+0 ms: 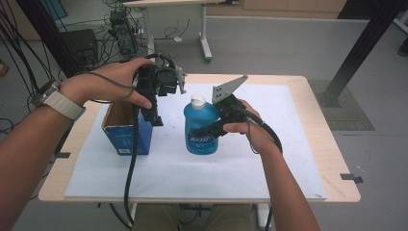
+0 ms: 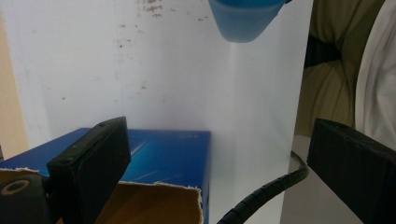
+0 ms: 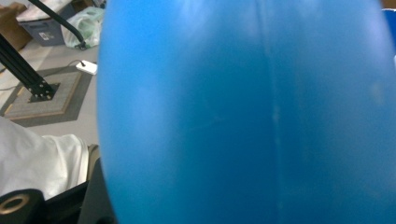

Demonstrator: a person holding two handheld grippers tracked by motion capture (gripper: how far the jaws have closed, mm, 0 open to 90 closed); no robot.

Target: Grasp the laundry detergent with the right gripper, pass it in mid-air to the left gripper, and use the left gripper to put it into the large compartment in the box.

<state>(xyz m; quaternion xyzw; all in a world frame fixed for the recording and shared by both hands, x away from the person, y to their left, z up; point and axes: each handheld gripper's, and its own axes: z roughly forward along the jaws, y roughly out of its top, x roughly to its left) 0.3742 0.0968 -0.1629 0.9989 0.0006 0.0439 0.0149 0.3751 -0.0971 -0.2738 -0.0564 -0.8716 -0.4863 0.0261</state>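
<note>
Nearest my side of the worktop point(image 1: 298, 187), both forearms come in from the bottom edge over the white sheet point(image 1: 192, 173) that covers most of the pale wooden top. My right forearm runs up and inward, the hand point(image 1: 252, 130) wrapped round the handle of the right tool point(image 1: 204, 131), its grey three-cornered plate tilted up behind. That tool reaches leftward against the lower body of the translucent blue plastic bottle with a white cap point(image 1: 200, 126), which stands upright near the middle of the sheet. From the right gripper view the blue bottle wall point(image 3: 247, 112) sits right against the camera; the jaws look closed on it, one black jaw edge showing at lower left.

My left forearm, with a pale watch strap at the wrist, angles in from the left, the hand point(image 1: 118, 82) bent over the top of the left tool point(image 1: 153, 115), which points down. Its jaws stand wide apart, holding nothing, over the right end of the open blue cardboard box point(image 1: 122, 130); the left gripper view shows the torn brown flap point(image 2: 159, 200) between them. Box and bottle stand near each other, not touching.
</note>
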